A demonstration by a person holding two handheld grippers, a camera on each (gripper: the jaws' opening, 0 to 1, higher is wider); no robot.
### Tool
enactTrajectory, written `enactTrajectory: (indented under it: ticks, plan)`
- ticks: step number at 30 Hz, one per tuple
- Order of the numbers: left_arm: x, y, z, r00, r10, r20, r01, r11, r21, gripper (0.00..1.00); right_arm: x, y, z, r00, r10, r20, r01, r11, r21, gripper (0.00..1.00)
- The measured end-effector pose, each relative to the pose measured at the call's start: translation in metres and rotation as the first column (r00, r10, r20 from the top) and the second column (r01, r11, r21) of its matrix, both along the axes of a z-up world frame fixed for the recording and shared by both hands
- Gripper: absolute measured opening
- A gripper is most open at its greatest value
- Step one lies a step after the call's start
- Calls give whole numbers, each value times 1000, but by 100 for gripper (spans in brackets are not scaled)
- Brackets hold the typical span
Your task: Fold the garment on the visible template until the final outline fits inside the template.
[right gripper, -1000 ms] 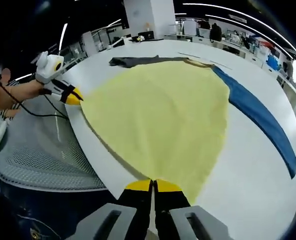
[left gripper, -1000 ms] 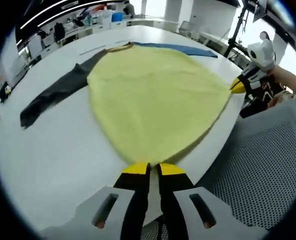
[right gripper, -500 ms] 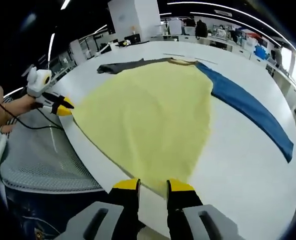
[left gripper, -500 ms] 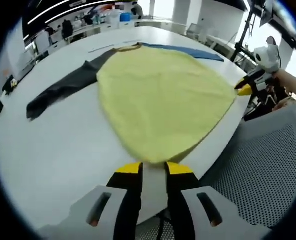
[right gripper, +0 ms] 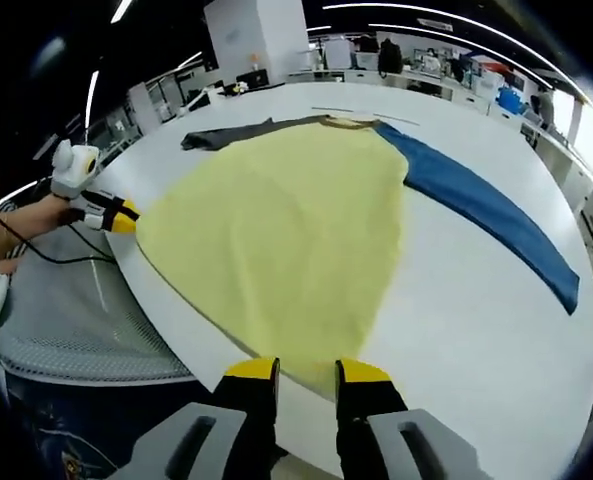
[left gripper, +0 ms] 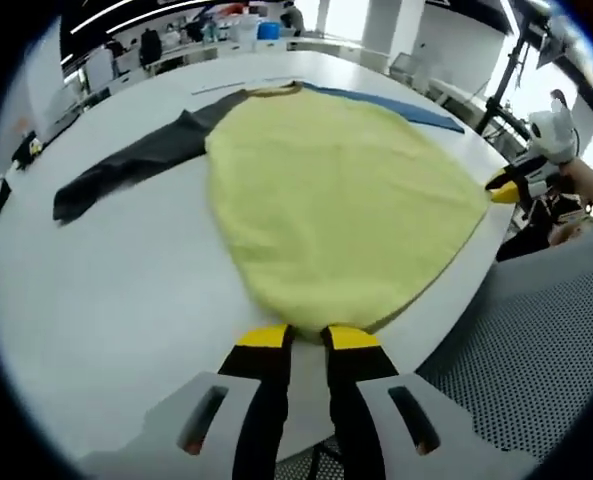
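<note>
On the white table [left gripper: 106,280] lies the garment [left gripper: 336,200], spread flat: yellow body, one dark grey sleeve [left gripper: 126,165] going out toward 10 o'clock in the left gripper view, one blue sleeve [right gripper: 486,205] going toward 2 o'clock in the right gripper view. Collar is at the far end, hem is close to the table edge nearest the person. I cannot make out a template outline on the table.

Left gripper [left gripper: 306,335] sits at the 6 o'clock of its view, tips just at the hem; jaws are nearly together w/ a thin gap, and I cannot tell if cloth is between them. Right gripper [right gripper: 306,368] has its jaws parted, and the hem corner lies right at the gap between the tips, not pinched as far as I see. From the right view the left gripper shows at 9 o'clock, by the other hem corner.

Judgement: the step is taking both hem corners for the first fold. To do it well, I think both jaws should close on the cloth layers fully, approx. same depth each side, then lift together and carry the hem toward the collar, keeping the edge straight. Sleeves will need folding inward too, so nothing sticks out. A mesh chair [left gripper: 536,340] stands close beside the table.
</note>
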State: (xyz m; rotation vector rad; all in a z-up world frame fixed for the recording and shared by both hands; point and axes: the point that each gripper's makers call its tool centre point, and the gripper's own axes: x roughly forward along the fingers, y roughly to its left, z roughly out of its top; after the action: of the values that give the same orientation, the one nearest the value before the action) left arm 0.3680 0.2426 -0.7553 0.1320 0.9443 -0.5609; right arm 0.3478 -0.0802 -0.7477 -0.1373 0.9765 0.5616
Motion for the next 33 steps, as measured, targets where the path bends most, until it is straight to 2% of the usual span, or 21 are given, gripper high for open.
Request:
enactTrajectory:
  ticks: [6,12,18,27,33]
  plan:
    - [2,0,-1,1000,4,-1,-4,1000,1,11,1,-4,-1,1000,-9,0,9,1000,-10,18]
    - [18,-14,13,998,-6,64,9,999,-42,12,3,-7,-2,1000,-20,5,20,1000,-14,18]
    - [30,-24,15,996,-7,84,11,999,-48,13,3,-7,-1,1000,-24,5,24,1000,-12,18]
    - [35,-30,9,998,32,57,-28,997,-75,17,2,-8,-1,1000,-29,3,29,999,-13,17]
    - [33,-37,15,999,27,41,-22,992,-121,20,1,-10,-2,999,-39,-4,39,999,-15,17]
